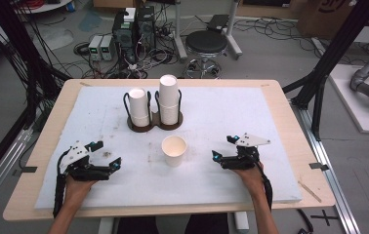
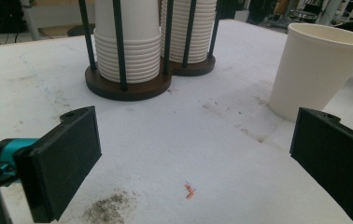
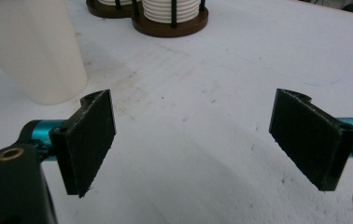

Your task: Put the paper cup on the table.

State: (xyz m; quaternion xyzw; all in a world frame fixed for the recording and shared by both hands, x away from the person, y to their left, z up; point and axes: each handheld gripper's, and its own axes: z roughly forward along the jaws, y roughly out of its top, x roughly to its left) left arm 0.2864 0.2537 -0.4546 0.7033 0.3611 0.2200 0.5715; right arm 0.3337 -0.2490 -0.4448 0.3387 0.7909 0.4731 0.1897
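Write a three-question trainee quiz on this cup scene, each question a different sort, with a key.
1. True or false: the left claw is shut on the loose paper cup.
2. Multiple choice: the loose paper cup stands A) in the cup holder, B) upright on the white mat between the two claws, C) tipped on its side.
3. Fill in: of the two cup stacks in the holder, the taller one is on the ____ in the high view.

Key
1. False: its jaws stand wide apart with bare mat between them, as do those of the right claw.
2. B
3. right
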